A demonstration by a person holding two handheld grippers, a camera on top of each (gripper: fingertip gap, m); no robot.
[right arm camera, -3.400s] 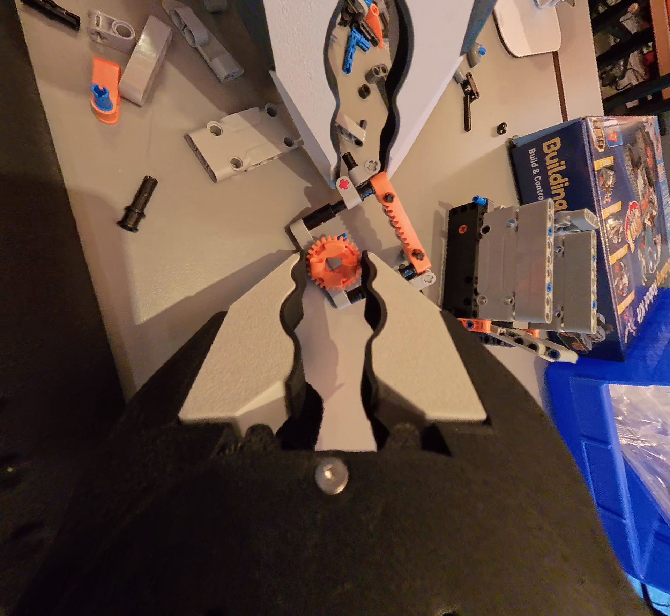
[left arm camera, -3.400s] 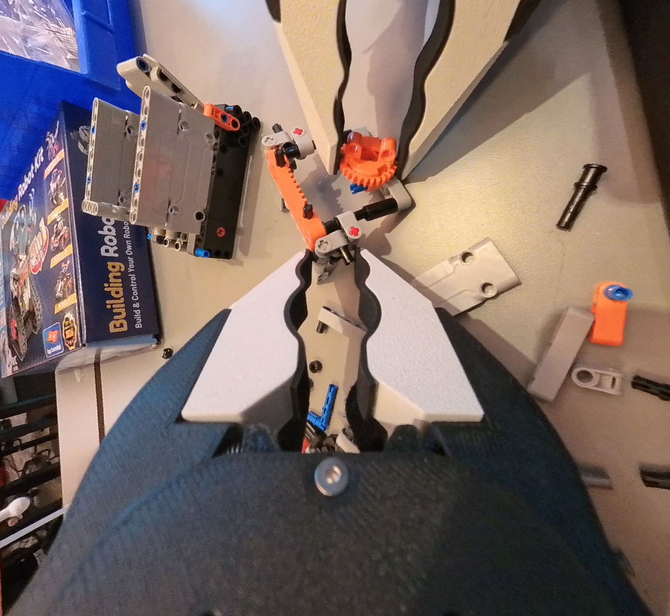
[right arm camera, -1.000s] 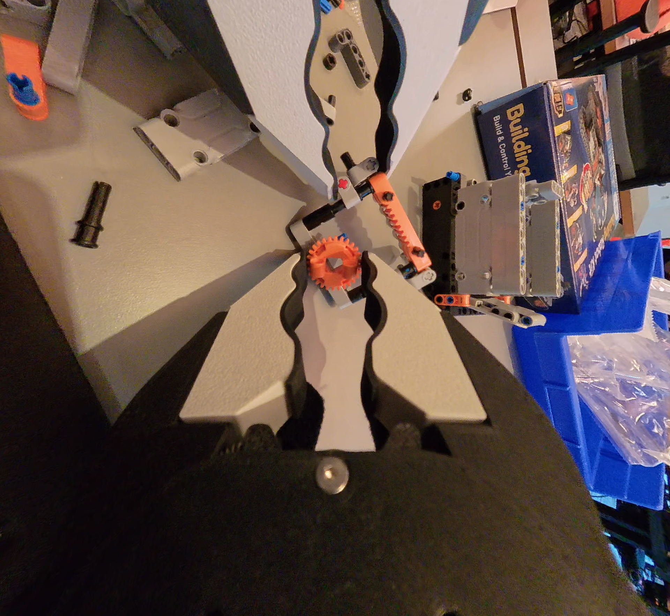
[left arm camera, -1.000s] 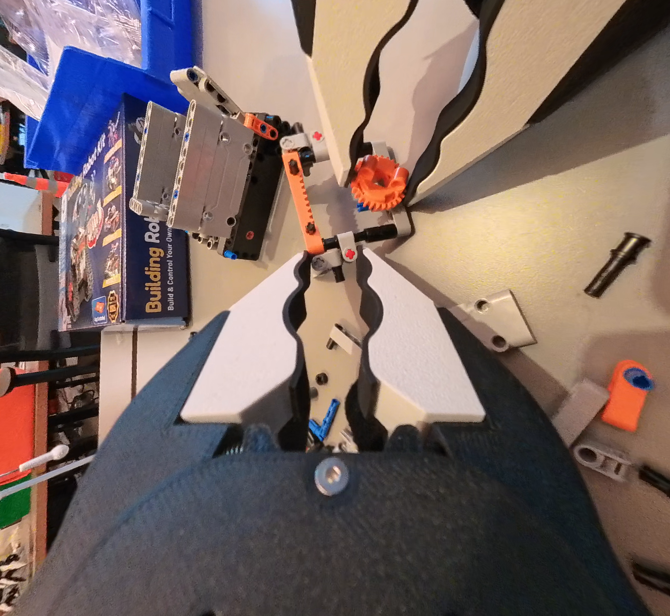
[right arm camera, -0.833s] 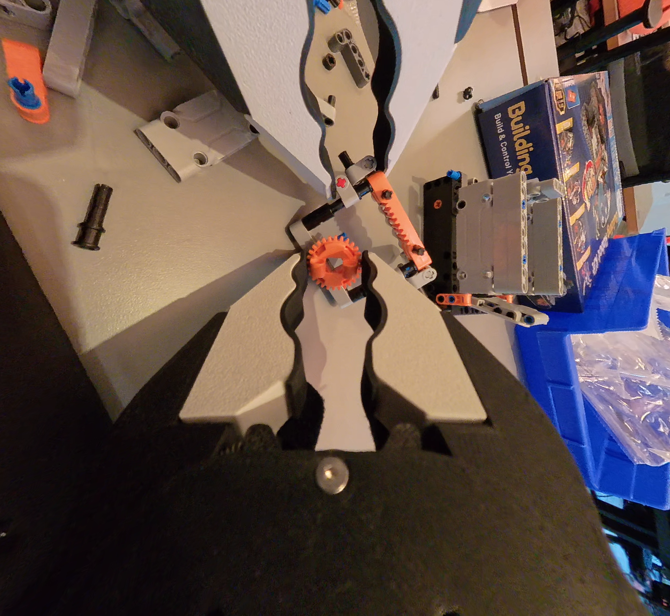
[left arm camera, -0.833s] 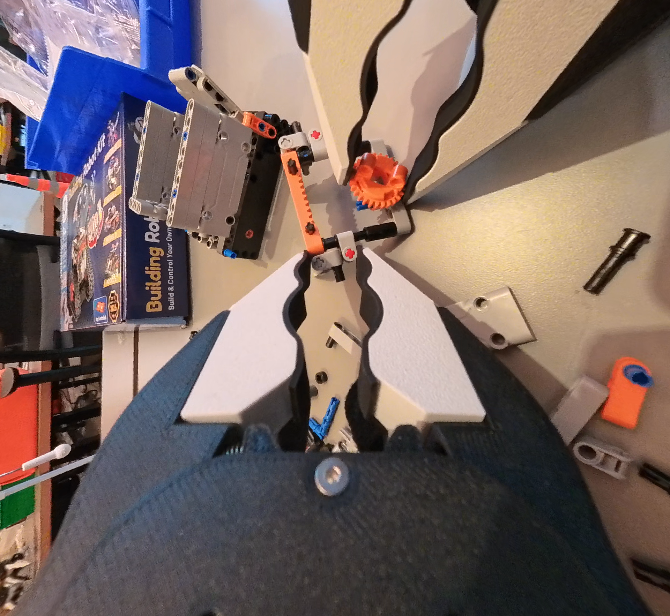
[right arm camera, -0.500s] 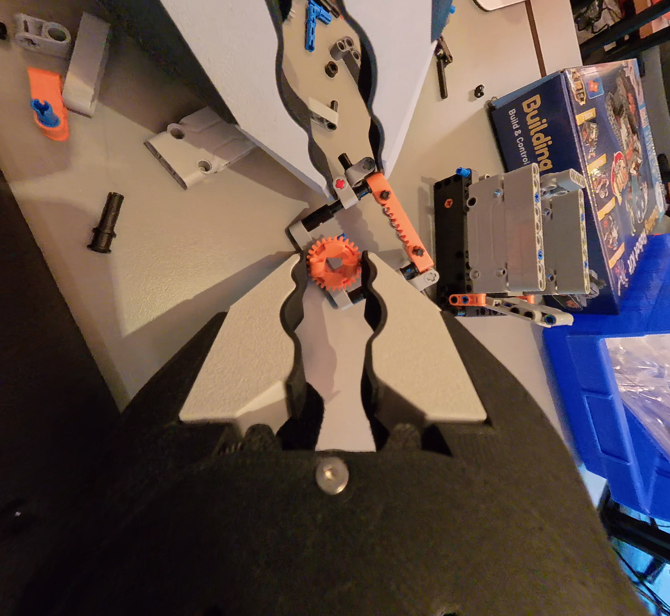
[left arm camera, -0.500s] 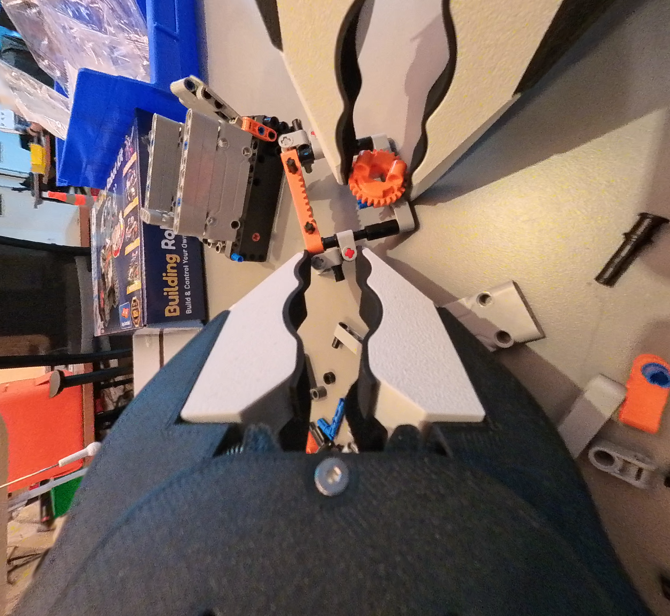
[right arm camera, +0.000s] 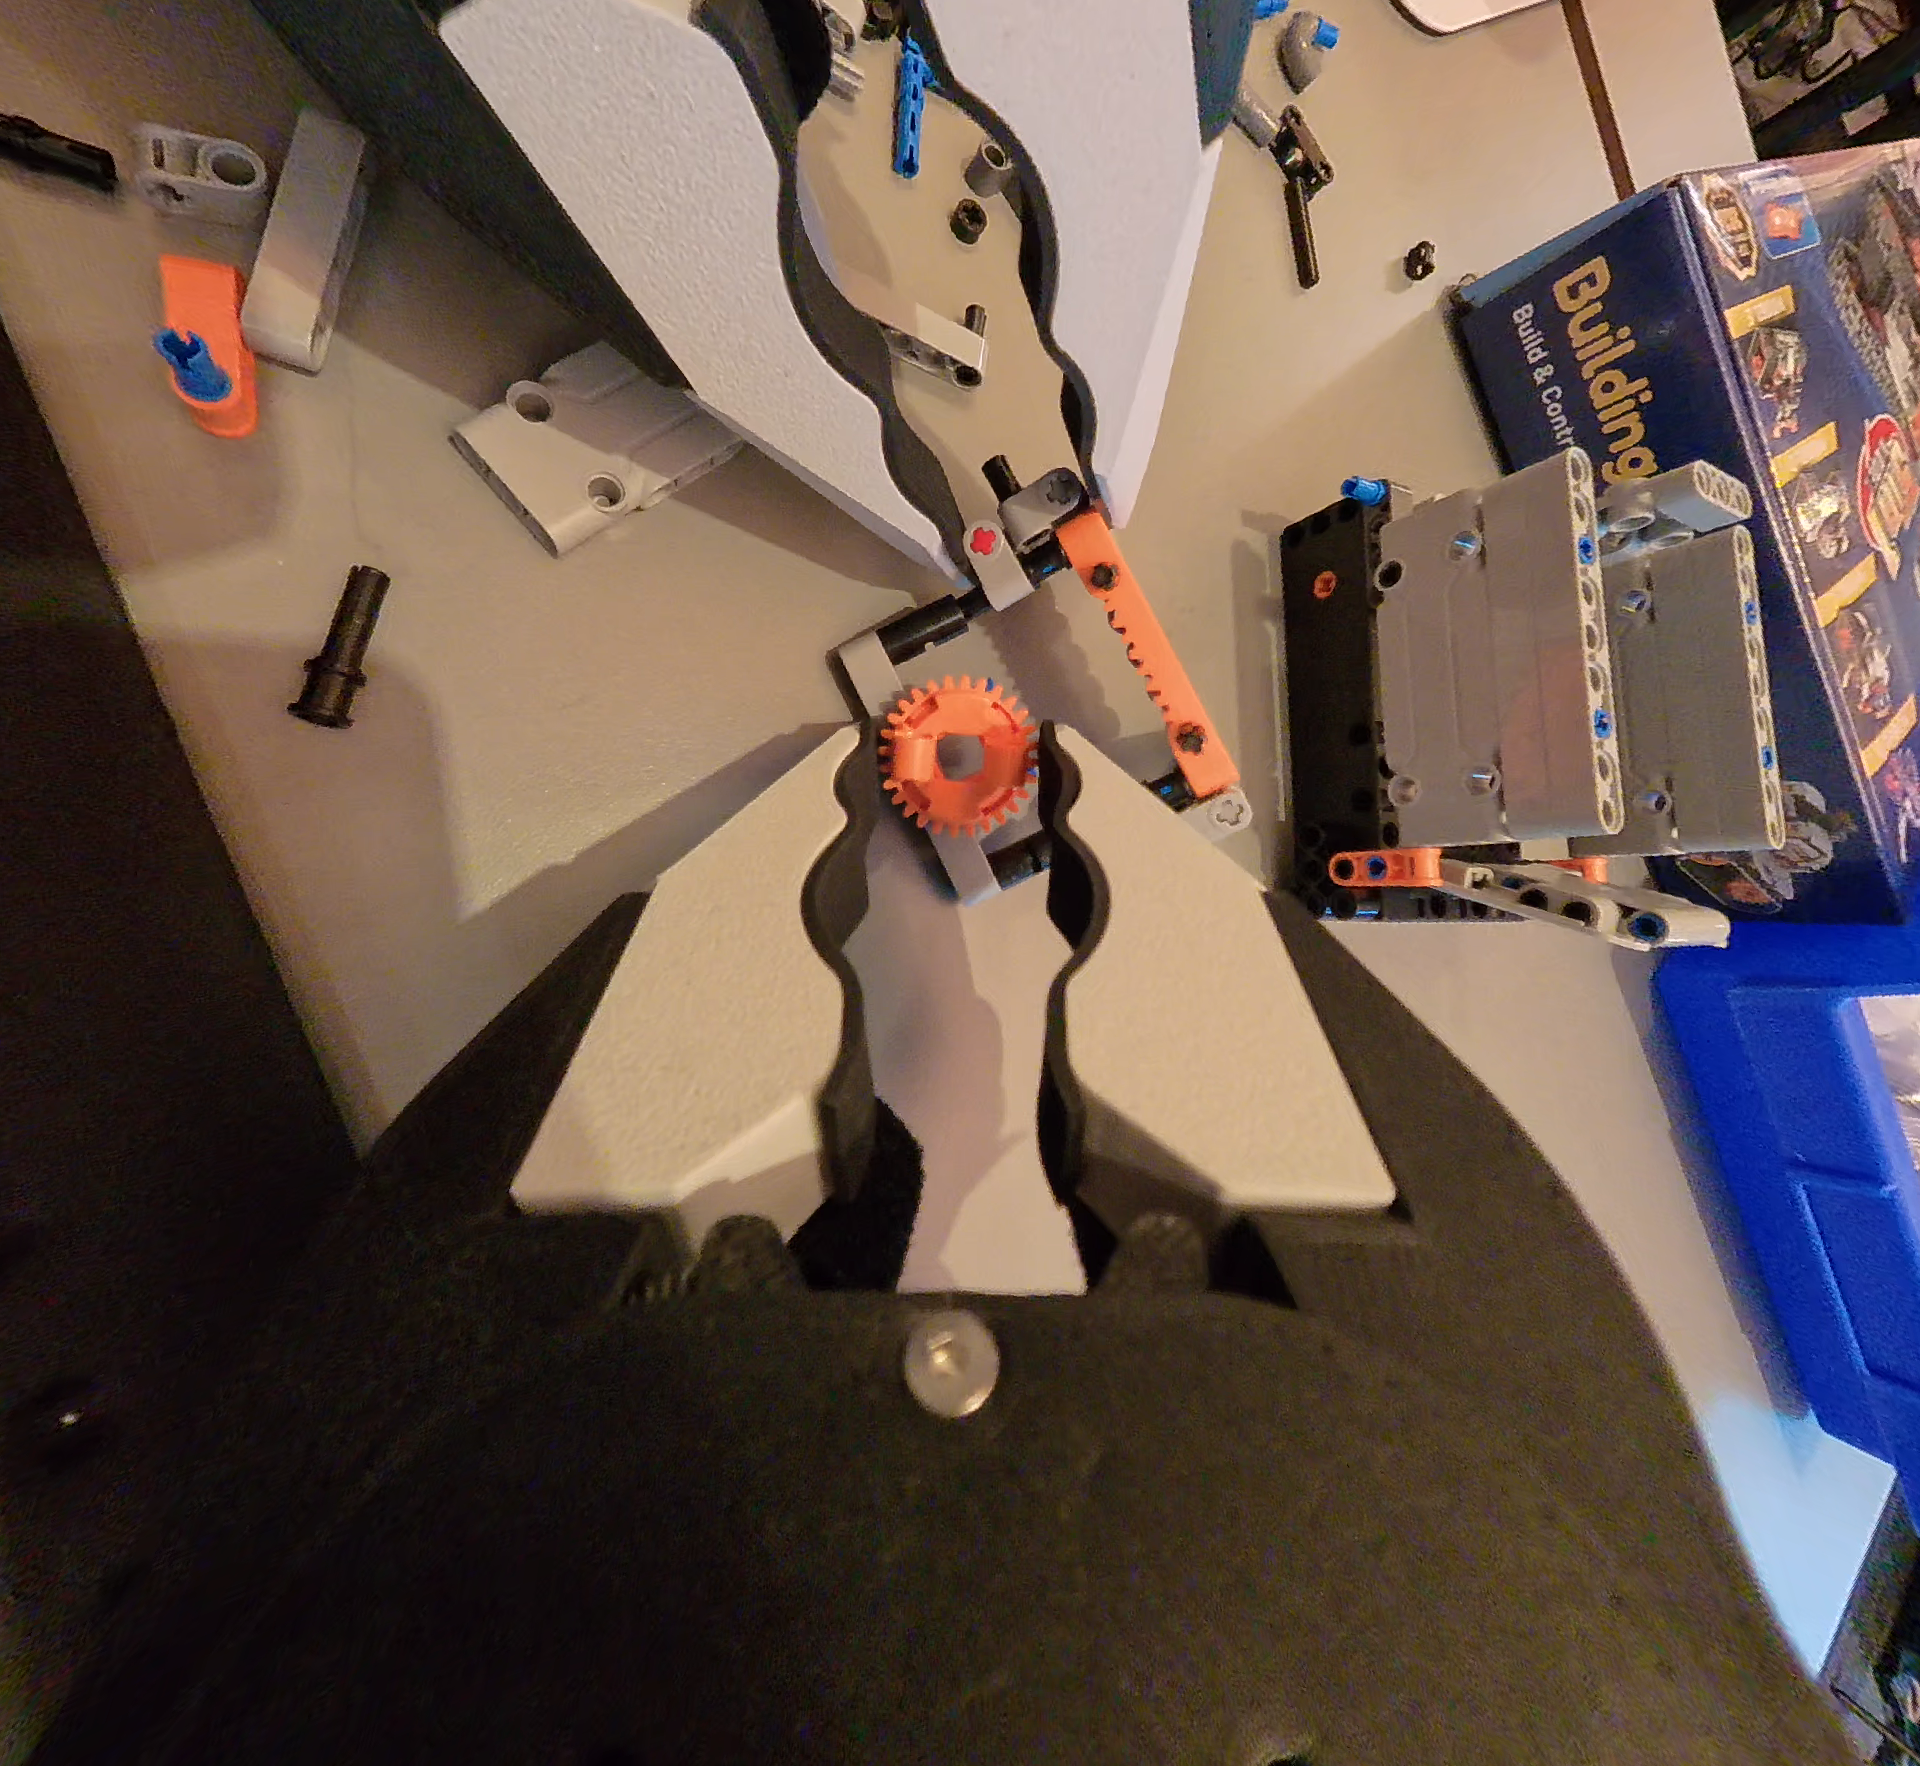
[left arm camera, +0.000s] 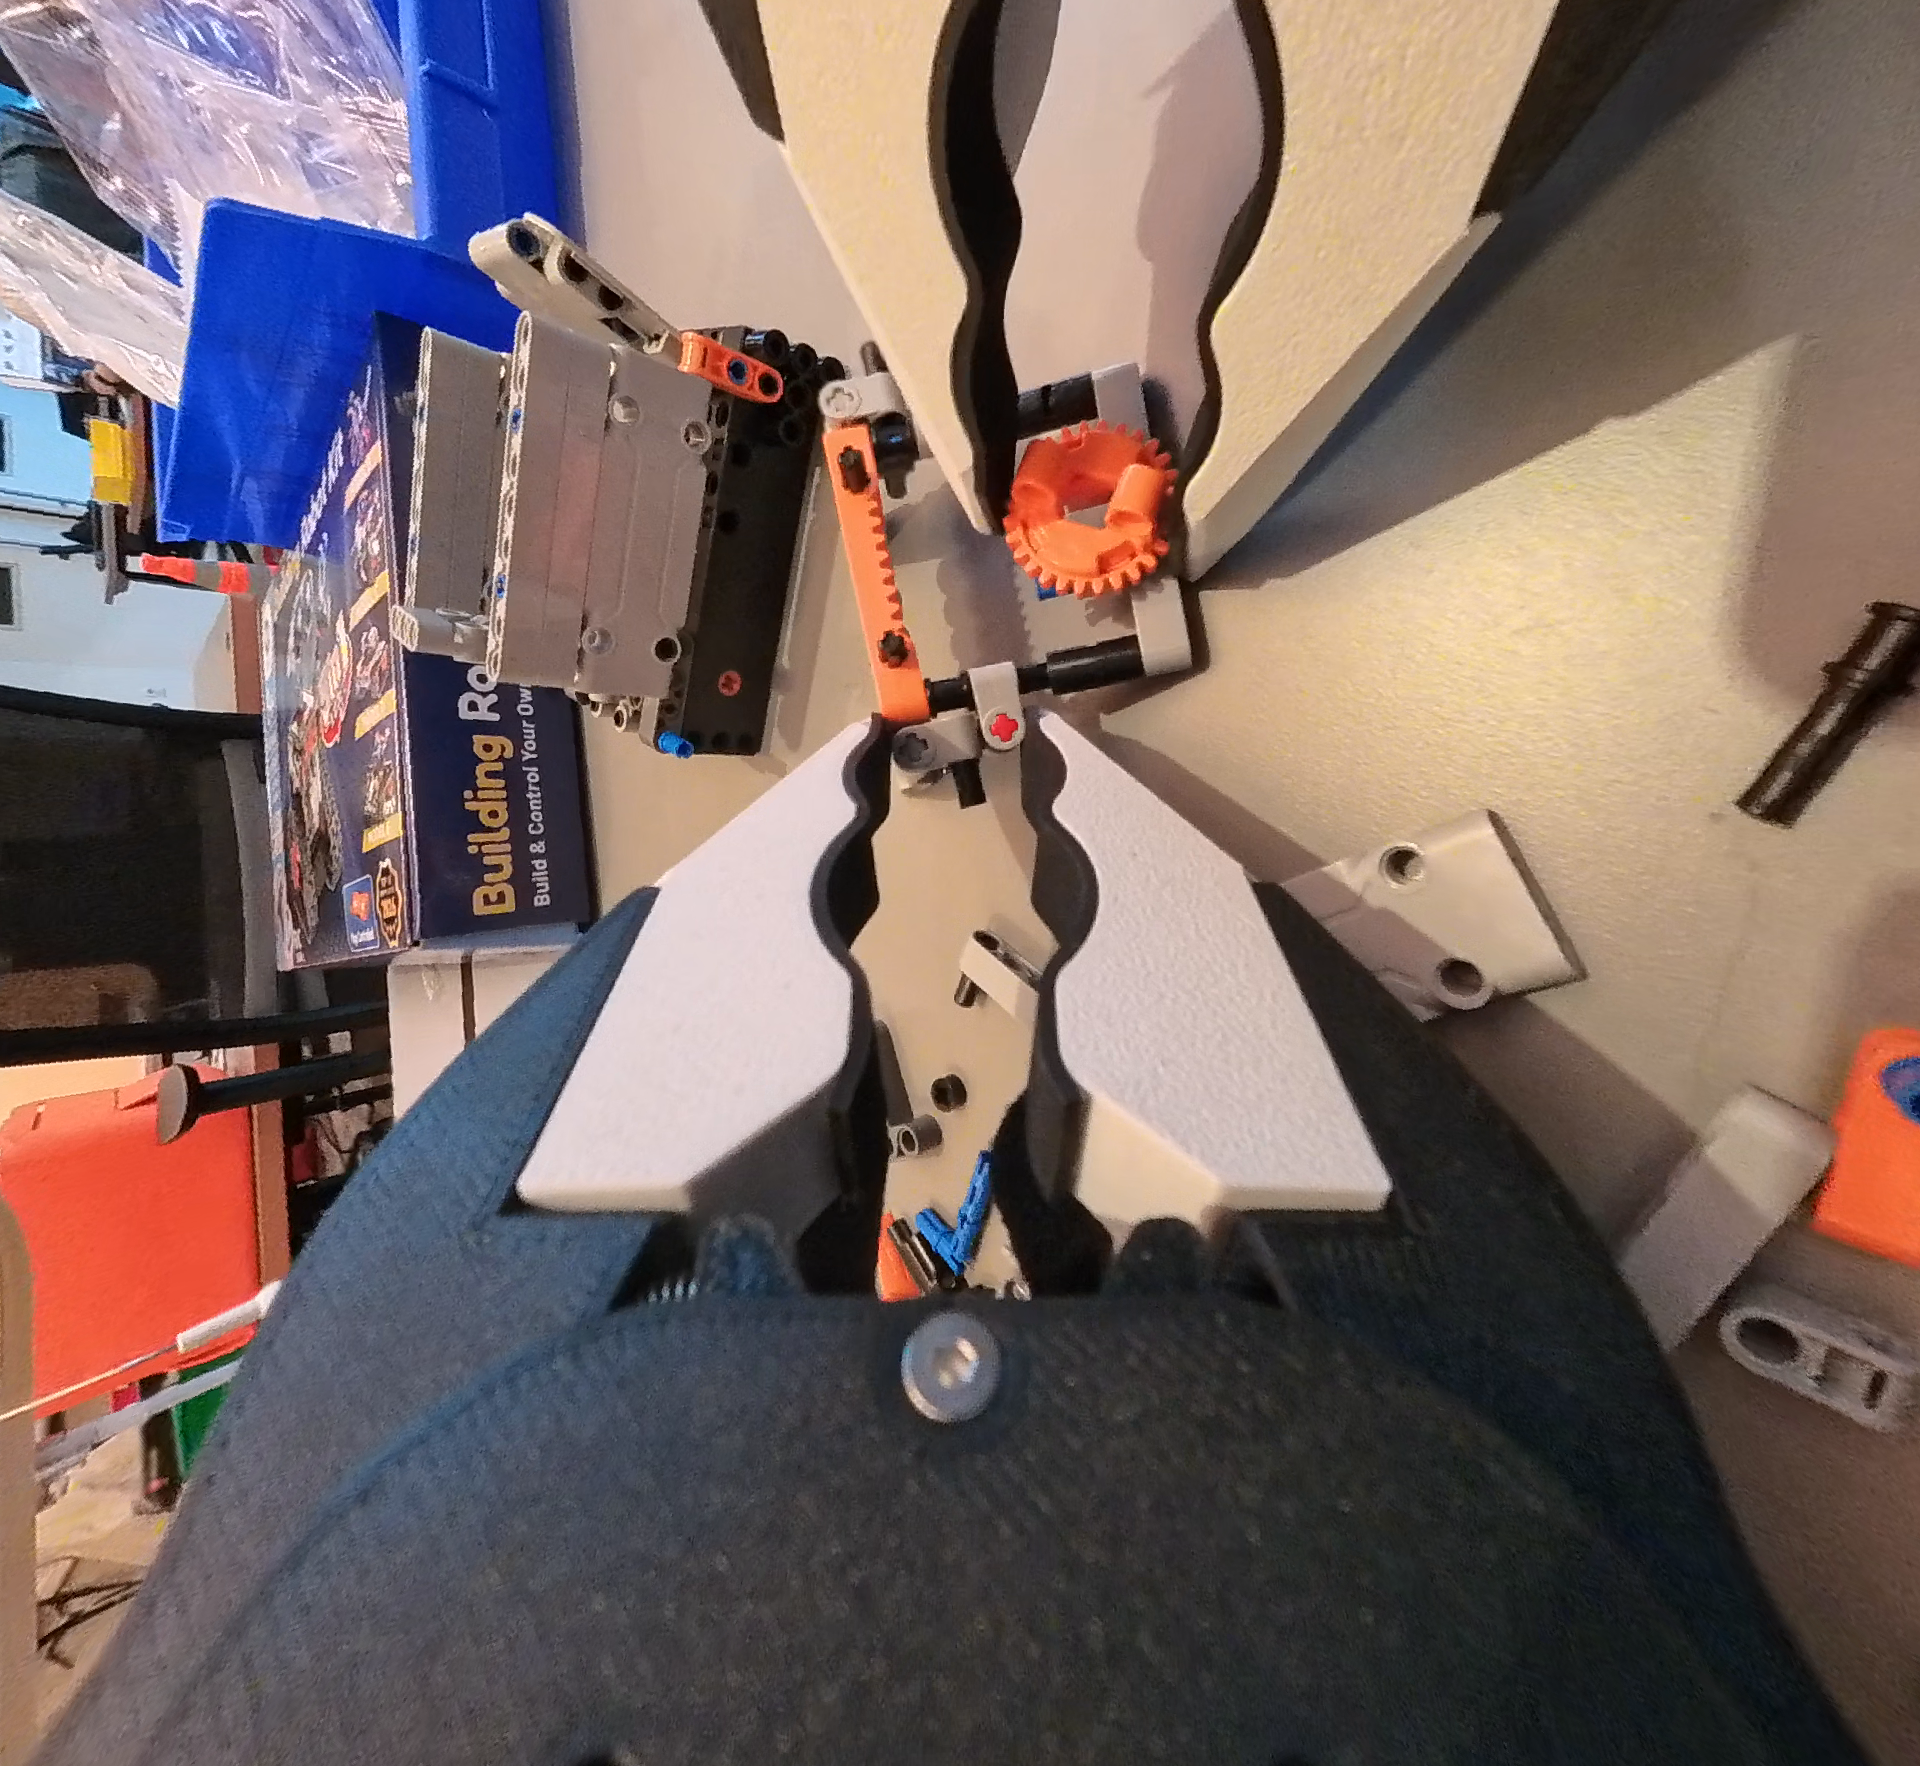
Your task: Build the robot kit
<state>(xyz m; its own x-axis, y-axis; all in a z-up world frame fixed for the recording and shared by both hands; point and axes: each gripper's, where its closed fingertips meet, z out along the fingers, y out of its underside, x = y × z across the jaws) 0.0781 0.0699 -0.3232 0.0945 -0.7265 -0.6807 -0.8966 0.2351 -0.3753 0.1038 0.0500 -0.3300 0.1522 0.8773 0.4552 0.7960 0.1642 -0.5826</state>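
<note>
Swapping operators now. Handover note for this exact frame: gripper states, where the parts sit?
Left gripper: shut on the grey connector at one end of the small frame assembly.
Right gripper: jaws close around the orange gear at the opposite end; contact looks likely, not certain.
The assembly lies on the grey table, with its orange toothed rack facing the grey and black motor block, which is beside the blue box.
Loose parts: black pin, grey angled panel, orange piece with blue pin.
Done and left: cannot tell from these views.
</note>
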